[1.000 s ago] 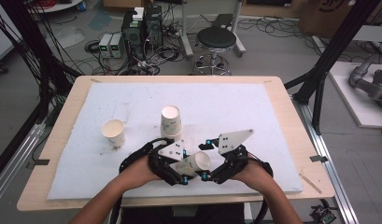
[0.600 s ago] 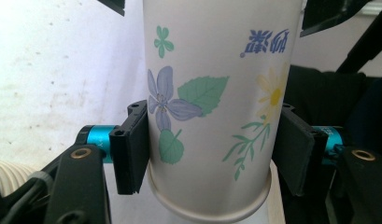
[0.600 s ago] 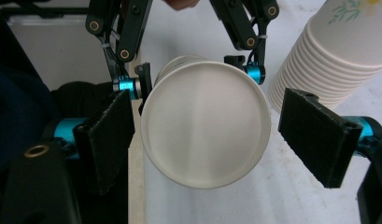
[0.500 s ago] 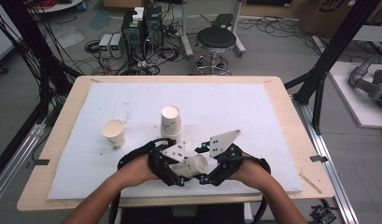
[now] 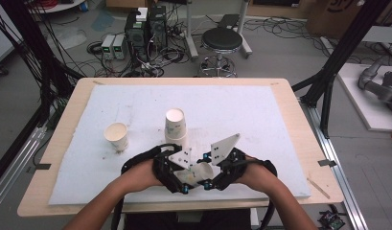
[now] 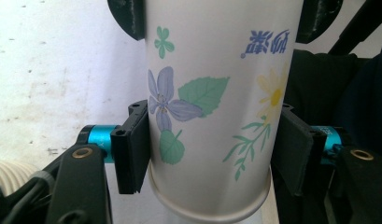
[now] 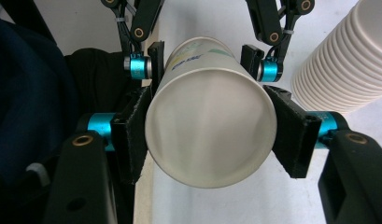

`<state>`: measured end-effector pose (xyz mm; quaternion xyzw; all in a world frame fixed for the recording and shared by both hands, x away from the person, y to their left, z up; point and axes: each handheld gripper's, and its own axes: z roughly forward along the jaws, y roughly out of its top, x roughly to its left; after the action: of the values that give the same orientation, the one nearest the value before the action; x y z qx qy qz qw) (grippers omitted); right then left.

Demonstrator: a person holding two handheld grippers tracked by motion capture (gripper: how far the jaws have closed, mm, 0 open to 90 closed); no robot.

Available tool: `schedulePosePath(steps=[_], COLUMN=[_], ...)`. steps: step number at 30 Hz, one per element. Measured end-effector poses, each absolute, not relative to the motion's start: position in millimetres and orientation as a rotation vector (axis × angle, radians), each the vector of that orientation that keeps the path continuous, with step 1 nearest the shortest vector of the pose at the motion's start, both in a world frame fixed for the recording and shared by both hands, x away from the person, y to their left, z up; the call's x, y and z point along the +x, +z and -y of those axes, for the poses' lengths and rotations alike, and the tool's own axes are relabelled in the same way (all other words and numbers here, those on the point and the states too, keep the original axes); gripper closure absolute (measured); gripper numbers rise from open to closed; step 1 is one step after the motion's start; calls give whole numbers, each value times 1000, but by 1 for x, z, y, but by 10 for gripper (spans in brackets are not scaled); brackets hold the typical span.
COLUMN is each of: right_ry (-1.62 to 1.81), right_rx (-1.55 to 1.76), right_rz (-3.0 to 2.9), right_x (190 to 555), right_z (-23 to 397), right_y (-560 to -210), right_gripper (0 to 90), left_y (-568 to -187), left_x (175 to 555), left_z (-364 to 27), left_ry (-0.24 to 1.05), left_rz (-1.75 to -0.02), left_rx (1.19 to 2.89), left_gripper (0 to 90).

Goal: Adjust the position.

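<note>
While both forearms reach in from the near table edge and angle toward each other, the left gripper [image 5: 184,178] and right gripper [image 5: 213,176] each clamp the same paper cup [image 5: 197,172], lying sideways between them; the right jaws have just closed on it. Just beyond stands a cup stack [image 5: 176,126], with a single cup [image 5: 116,135] farther left.

From my high view, the paper cup [image 5: 199,171] is mostly covered by both grippers. My left gripper view cuts off the cup's far end at the top edge, and my right gripper view crops the stack of cups [image 7: 347,65].
</note>
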<state>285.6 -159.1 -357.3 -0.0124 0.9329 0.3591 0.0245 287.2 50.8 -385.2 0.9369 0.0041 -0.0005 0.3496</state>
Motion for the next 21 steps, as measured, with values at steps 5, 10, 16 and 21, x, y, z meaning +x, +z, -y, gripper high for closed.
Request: schedulePosePath(steps=[5, 10, 16, 21], right_ry=[1125, 1152, 1226, 1304], right_rx=[-21, 23, 71, 131], right_rz=[-2898, -2904, -2866, -2828], right_x=[286, 288, 287, 286], right_z=[160, 166, 180, 193], right_y=[-357, -357, -357, -360], right_gripper=[376, 376, 375, 374], left_y=[-386, -393, -399, -402], left_x=[287, 288, 287, 285], left_z=[-53, -64, -79, -90], left_ry=[-8, 11, 19, 24], left_rz=[-14, -66, -134, -188], left_rx=[2395, 2258, 2113, 2002], left_gripper=[332, 216, 181, 182])
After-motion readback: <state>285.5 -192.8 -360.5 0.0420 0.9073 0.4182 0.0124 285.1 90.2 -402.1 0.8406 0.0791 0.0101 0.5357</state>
